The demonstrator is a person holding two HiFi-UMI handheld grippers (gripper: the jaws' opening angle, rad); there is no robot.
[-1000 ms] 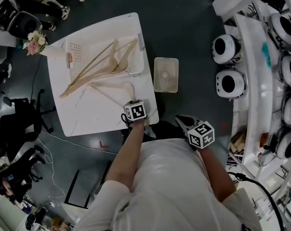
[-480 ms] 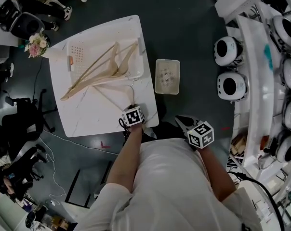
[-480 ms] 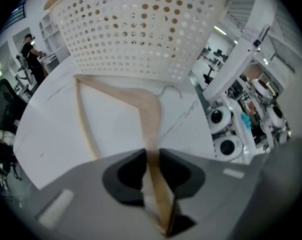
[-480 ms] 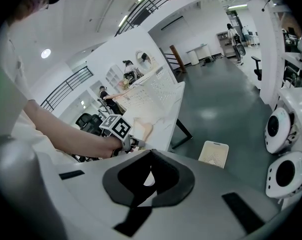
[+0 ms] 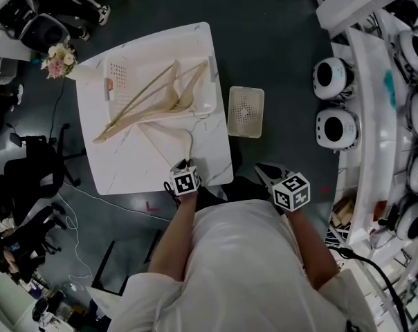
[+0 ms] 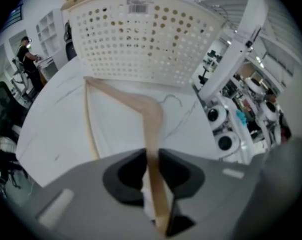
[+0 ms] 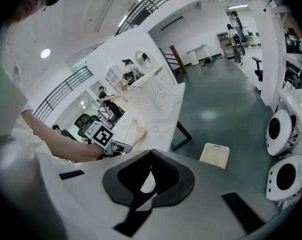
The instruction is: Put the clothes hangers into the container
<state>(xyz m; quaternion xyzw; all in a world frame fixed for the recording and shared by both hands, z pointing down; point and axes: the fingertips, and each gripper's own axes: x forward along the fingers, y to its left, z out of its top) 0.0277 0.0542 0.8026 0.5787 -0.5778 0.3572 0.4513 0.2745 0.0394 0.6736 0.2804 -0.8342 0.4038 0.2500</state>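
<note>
- currently, left gripper [image 6: 152,158] jaws, just closing, clamp one arm of a wooden hanger [image 6: 145,108] over the white table [image 5: 119,161], near the basket [image 6: 141,39].
- other hangers [image 5: 153,95] lie across the basket.
- right gripper [image 7: 151,153] jaws together, empty.

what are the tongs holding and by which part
The left tongs have just closed on a wooden hanger, by one arm near its end; the right tongs hold nothing.
</note>
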